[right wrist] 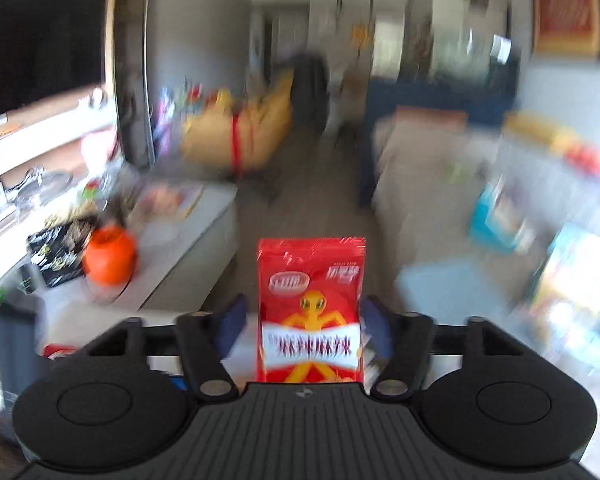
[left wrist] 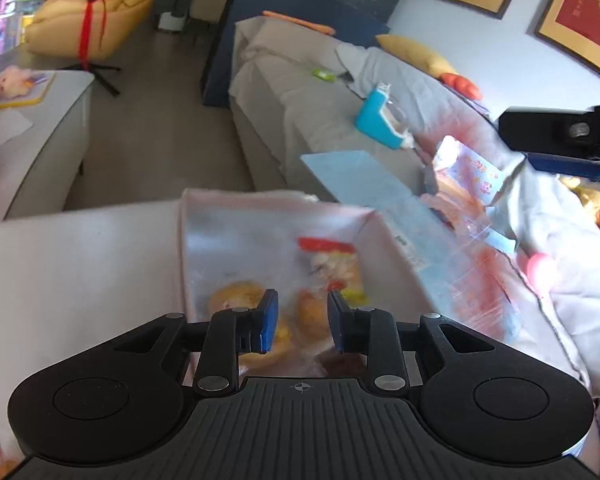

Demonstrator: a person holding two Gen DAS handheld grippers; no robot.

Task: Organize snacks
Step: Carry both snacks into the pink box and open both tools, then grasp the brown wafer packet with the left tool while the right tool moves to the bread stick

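Plastic, clear and crinkly, forms the bag (left wrist: 276, 248) of round golden buns and a red-topped packet, lying on the pale sofa cushion (left wrist: 80, 272). The left gripper (left wrist: 302, 322) hovers over it, blue pads spread.

The right gripper (right wrist: 303, 324), level, stands spread around an upright glossy red snack packet (right wrist: 311, 312); whether it pinches is unclear. Orange figure, blurred Chinese lettering.

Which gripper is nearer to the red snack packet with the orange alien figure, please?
Right: the right gripper has the red snack packet between its jaws; the left gripper hangs over a translucent bag.
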